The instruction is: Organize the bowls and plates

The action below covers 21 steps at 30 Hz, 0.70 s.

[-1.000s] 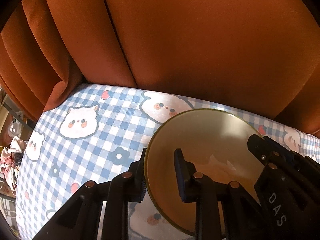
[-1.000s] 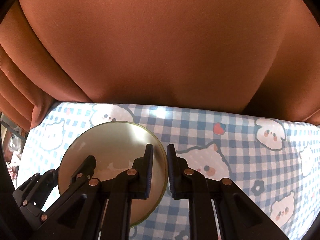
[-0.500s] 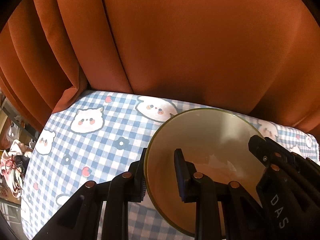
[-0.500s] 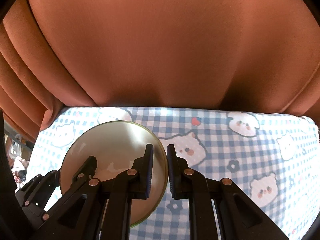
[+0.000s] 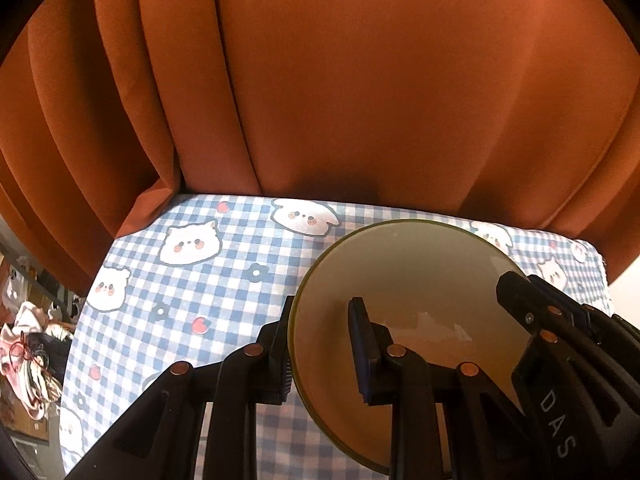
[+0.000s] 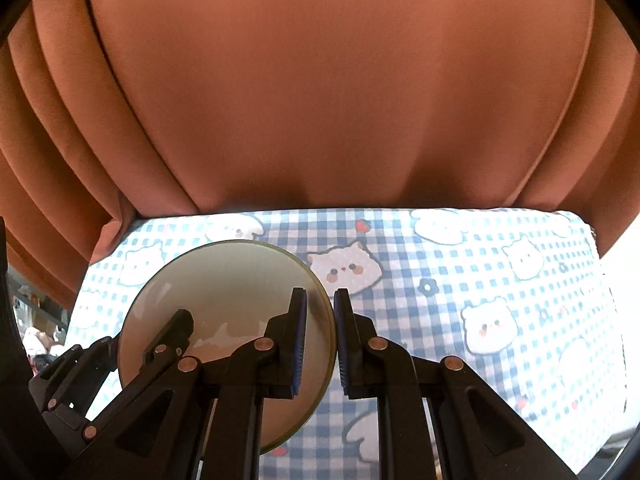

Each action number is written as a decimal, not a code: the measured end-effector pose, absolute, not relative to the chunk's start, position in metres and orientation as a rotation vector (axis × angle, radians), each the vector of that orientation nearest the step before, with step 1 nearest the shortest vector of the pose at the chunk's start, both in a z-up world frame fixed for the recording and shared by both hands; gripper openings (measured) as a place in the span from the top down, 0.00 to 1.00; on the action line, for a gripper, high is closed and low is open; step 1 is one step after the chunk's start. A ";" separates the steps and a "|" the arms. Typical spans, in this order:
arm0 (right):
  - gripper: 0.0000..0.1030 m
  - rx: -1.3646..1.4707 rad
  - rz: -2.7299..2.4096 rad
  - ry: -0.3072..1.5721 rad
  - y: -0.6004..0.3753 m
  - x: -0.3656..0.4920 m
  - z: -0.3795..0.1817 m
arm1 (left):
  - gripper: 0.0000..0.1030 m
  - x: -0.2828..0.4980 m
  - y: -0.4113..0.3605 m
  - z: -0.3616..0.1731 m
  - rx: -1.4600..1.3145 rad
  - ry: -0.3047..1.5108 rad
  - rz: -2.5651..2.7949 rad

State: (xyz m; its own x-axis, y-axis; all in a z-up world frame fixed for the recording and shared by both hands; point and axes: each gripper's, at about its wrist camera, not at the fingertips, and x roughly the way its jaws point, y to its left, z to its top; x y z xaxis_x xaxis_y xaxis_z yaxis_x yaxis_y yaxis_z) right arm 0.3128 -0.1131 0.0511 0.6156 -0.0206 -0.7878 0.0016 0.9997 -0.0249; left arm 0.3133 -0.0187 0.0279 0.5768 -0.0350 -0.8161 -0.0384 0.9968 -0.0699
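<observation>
Rust-orange curtains point(image 5: 360, 92) hang behind a counter point(image 5: 192, 280) covered in blue-check cloth with cartoon animal faces. A beige plate point(image 5: 404, 280) with a green rim is held clear above the counter's middle. The left gripper point(image 5: 320, 344) pinches its left rim between both fingers; the right gripper point(image 6: 320, 340) pinches its right rim likewise.

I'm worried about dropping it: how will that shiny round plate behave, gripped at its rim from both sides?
The plate looks glazed and glossy, so its rim may slip between the pads. It seems rigid and probably breakable. The left gripper and right gripper pinch opposite edges, which should limit tilting.
</observation>
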 end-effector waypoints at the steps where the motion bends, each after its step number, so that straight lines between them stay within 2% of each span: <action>1: 0.83 -0.020 -0.021 0.903 -0.111 0.306 0.054 | 0.78 0.308 -0.016 0.030 -0.084 0.953 -0.004; 21: 0.83 0.038 -0.181 0.898 -0.103 0.180 0.051 | 0.78 0.210 -0.015 0.030 -0.020 0.982 -0.179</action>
State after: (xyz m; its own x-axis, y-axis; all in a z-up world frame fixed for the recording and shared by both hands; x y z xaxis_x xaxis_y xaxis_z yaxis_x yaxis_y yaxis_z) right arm 0.1799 -0.1025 0.0510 0.6090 -0.1410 -0.7805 0.1729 0.9840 -0.0429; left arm 0.2102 -0.0153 0.0300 0.5420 -0.1593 -0.8251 0.1415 0.9851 -0.0973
